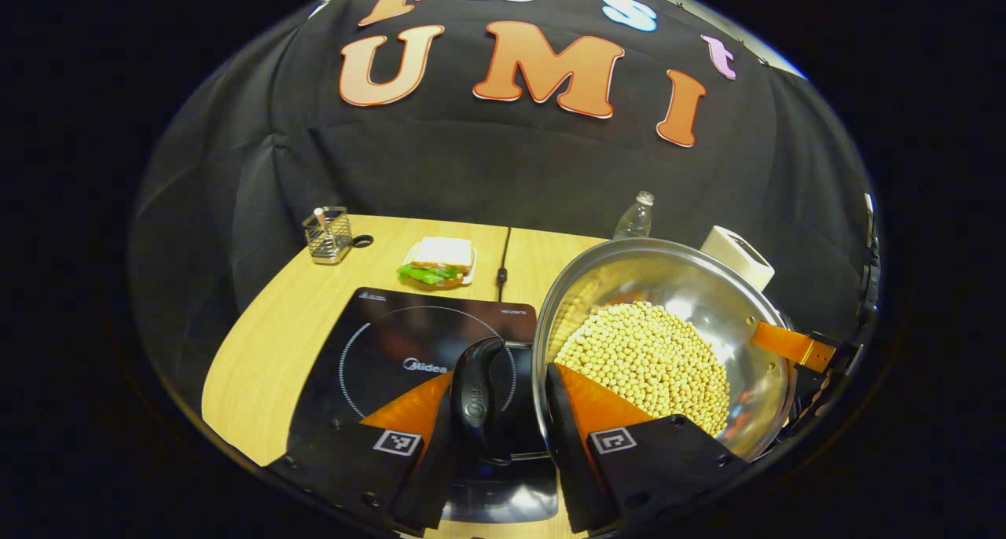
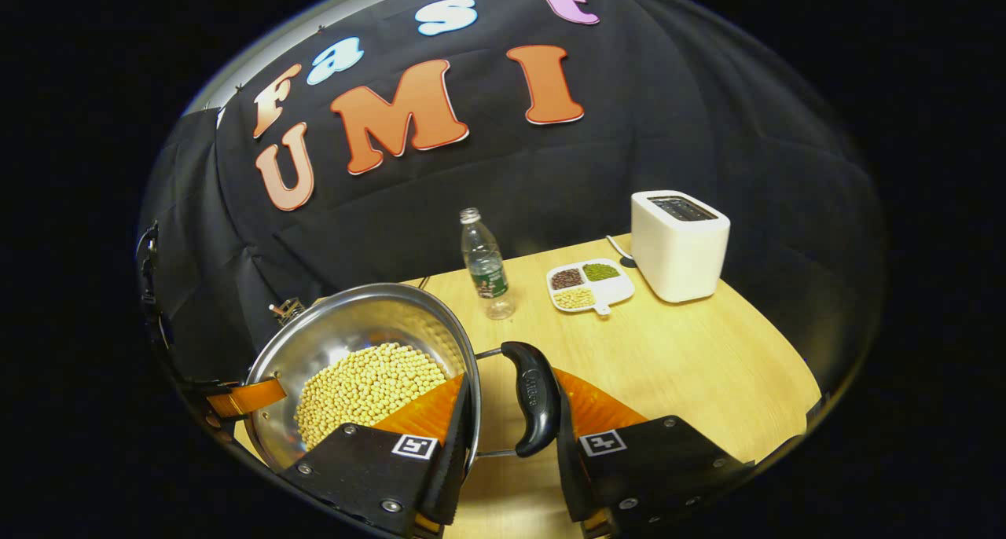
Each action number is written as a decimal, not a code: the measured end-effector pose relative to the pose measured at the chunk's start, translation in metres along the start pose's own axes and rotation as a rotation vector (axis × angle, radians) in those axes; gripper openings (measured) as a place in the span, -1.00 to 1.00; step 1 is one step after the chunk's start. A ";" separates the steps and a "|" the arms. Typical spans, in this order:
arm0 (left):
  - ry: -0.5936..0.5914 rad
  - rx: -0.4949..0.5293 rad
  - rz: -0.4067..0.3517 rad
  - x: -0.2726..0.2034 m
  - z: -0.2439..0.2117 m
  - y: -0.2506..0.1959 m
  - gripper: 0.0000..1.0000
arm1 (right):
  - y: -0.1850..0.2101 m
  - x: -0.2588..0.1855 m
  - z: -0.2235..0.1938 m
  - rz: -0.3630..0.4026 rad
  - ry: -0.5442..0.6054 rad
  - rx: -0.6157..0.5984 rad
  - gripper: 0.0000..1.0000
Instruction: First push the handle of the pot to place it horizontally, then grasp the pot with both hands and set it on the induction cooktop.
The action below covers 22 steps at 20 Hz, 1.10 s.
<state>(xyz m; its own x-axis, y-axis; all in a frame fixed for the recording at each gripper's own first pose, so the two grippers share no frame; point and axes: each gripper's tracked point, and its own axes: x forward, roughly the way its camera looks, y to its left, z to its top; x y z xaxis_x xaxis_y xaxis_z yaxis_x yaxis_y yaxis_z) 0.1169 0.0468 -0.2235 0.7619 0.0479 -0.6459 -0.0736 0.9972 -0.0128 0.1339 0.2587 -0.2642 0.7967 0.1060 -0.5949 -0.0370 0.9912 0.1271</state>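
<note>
Steel pot (image 1: 668, 342) of beans: two black handles (image 1: 477, 390), each clamped by one gripper's (image 1: 497, 437) jaws.

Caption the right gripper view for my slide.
Right gripper straddles the black handle of a soybean-filled steel pot on the wooden table.

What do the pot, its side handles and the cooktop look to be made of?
Pot: likely stainless steel, polished; its wall mirrors the beans inside. Handle: probably black moulded plastic, glossy with highlights, on thin metal wire brackets; the other handle looks the same. Induction cooktop: seemingly black glass, smooth and reflective, with a printed white ring.
</note>
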 end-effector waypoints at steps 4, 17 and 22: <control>0.005 -0.021 0.040 -0.015 0.003 0.036 0.28 | 0.035 0.003 -0.002 0.049 0.009 -0.012 -0.06; 0.027 -0.050 0.149 -0.023 0.006 0.130 0.28 | 0.143 0.046 -0.034 0.170 0.081 0.018 0.03; 0.036 -0.075 0.162 0.001 0.000 0.161 0.24 | 0.163 0.075 -0.054 0.188 0.121 0.041 0.03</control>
<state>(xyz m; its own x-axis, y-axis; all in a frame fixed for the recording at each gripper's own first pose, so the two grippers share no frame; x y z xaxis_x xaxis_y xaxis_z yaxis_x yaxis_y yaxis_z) 0.1052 0.2071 -0.2262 0.7130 0.2040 -0.6708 -0.2419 0.9696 0.0377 0.1545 0.4323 -0.3310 0.7001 0.3001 -0.6479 -0.1520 0.9492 0.2753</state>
